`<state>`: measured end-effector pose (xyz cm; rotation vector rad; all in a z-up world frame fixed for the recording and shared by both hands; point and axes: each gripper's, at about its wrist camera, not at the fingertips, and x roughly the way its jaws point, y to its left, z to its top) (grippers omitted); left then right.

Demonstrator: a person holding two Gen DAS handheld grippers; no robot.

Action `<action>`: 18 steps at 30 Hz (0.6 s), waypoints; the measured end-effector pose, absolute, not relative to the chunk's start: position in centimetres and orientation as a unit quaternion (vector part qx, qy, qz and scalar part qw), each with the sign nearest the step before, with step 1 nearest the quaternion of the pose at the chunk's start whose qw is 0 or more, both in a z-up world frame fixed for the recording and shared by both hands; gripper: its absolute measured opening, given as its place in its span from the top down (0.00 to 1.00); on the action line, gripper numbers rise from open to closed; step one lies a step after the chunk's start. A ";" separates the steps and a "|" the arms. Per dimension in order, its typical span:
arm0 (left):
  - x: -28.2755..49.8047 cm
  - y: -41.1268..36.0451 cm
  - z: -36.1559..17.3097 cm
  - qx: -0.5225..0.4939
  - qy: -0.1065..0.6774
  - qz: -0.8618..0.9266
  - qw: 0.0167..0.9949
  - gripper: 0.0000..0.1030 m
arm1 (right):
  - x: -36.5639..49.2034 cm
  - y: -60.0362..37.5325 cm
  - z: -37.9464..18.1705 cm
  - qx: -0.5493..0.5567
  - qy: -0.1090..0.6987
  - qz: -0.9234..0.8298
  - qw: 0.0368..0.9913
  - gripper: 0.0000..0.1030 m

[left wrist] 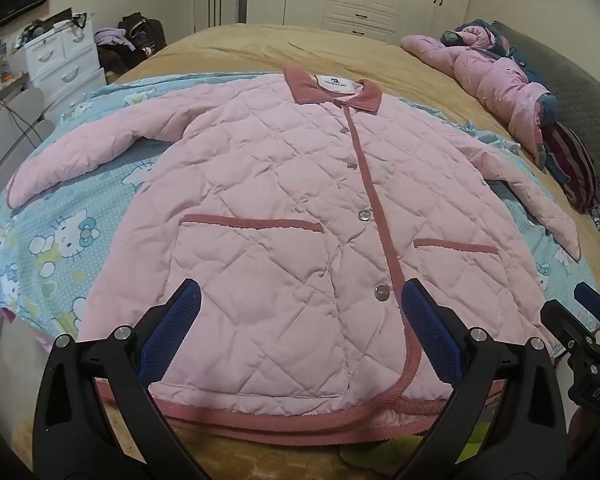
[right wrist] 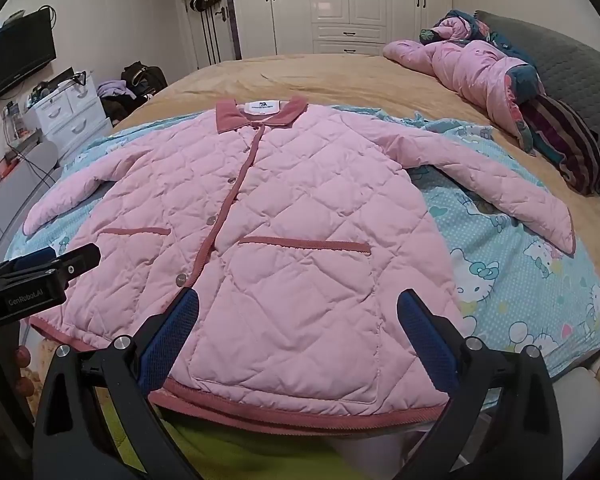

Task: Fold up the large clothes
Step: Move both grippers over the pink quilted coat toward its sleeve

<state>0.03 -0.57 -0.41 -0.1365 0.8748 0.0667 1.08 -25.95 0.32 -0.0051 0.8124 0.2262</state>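
Observation:
A pink quilted jacket [left wrist: 284,200] [right wrist: 284,216] with a dusky-rose collar, placket and pocket trim lies flat and buttoned, front up, on a light-blue cartoon-cat sheet [left wrist: 60,240] [right wrist: 520,272]. Both sleeves are spread out to the sides. My left gripper [left wrist: 300,300] hovers open above the hem, left of the placket, its blue pads wide apart with nothing between them. My right gripper [right wrist: 298,312] hovers open above the right pocket and hem, also holding nothing. Each gripper shows at the edge of the other's view: the right one [left wrist: 592,304], the left one [right wrist: 56,260].
The sheet covers a tan bedspread [left wrist: 300,48]. A crumpled pink quilt [right wrist: 476,68] and striped pillows [right wrist: 560,140] lie at the bed's right. A white drawer unit [left wrist: 64,60], bags on the floor and a wardrobe [right wrist: 340,4] stand beyond.

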 end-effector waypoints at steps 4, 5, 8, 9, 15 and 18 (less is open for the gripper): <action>0.0 -0.5 -0.4 -0.067 0.423 0.032 0.903 0.09 | 1.0 -26.0 0.3 -0.003 0.392 0.110 0.913 0.04; 0.0 -0.6 -0.4 -0.067 0.423 0.031 0.903 0.09 | 1.0 -25.9 0.4 -0.003 0.392 0.110 0.913 0.04; 0.0 -0.6 -0.3 -0.066 0.423 0.031 0.903 0.09 | 0.9 -25.7 0.5 -0.004 0.392 0.111 0.913 0.04; 0.0 -0.6 -0.4 -0.066 0.424 0.031 0.903 0.09 | 0.8 -25.1 0.9 -0.004 0.393 0.111 0.913 0.04; 0.0 -0.7 -0.4 -0.065 0.424 0.031 0.903 0.09 | 1.1 -25.6 0.4 0.000 0.397 0.109 0.911 0.04; 0.1 -0.8 -0.4 -0.064 0.425 0.032 0.903 0.09 | 1.1 -25.7 0.2 -0.003 0.396 0.111 0.912 0.04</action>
